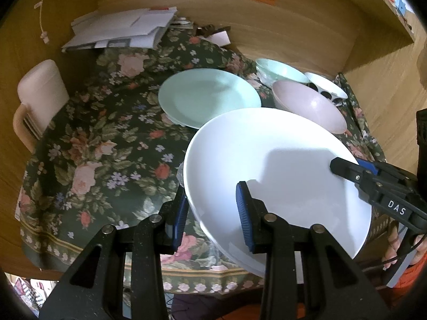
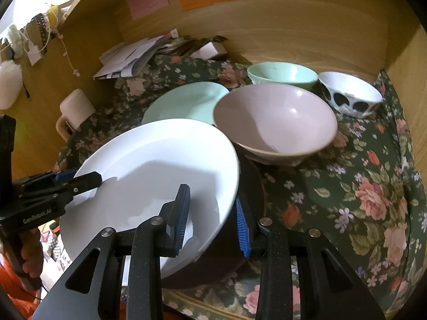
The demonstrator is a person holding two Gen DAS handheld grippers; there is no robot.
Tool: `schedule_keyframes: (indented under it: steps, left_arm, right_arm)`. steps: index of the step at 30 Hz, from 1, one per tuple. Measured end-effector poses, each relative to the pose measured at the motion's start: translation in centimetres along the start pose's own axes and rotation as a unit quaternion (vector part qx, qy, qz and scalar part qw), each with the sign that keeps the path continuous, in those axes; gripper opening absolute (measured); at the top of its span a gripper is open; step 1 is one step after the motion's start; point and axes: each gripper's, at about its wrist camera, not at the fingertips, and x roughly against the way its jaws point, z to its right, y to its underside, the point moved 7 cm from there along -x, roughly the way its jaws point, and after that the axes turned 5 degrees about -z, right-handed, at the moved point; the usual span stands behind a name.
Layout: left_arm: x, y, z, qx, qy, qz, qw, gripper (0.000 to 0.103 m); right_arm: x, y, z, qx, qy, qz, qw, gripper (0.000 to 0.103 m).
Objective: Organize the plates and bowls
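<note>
The left gripper [image 1: 210, 213] had its blue-padded jaws clamped narrowly on the near-left rim of a large, round, glossy white plate [image 1: 277, 170], one pad above the rim and one below. The right gripper [image 2: 212, 220] pinched the opposite rim of that same plate in the same way, so the plate hung tilted between the two tools, above the dark green floral tablecloth [image 1: 101, 146].

Just beyond the left tool's tips lay a round pale mint-green plate [image 1: 208, 96] flat on the cloth. Ahead of the right tool, just past the white plate's far edge, stood a wide pale pink bowl [image 2: 275, 120]; behind it sat a mint-green bowl [image 2: 283, 73] and, to that one's right, a small white bowl with black spots [image 2: 349, 94]. A heap of white papers [image 1: 122, 29] lay far ahead against the wooden back wall [image 1: 280, 32].
</note>
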Motion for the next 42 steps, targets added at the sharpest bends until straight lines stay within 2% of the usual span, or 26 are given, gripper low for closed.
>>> schedule_keyframes:
  steps: [9,22,35,42]
  left_arm:
    - [-0.9,0.8,0.8,0.0,0.004,-0.016,0.9999,0.035]
    - [-1.5,1.6,0.0,0.018,-0.004,-0.028,0.9994,0.035]
    - [-3.5,1.2,0.5,0.003,-0.001,-0.043,0.9991,0.035]
    - [-3.7,1.2,0.3,0.004,0.0,-0.044,0.999,0.035]
  right_arm:
    - [0.1,0.6,0.5,-0.005,0.0,-0.003,1.0,0.03]
    - [-1.3,1.2,-0.1,-0.008,-0.008,-0.02,1.0,0.029]
    - [-2.6,1.2,1.3,-0.028,-0.004,-0.034,0.999,0.029]
    - [-2.6,1.2,1.1,-0.015,-0.002,-0.041,0.999,0.032]
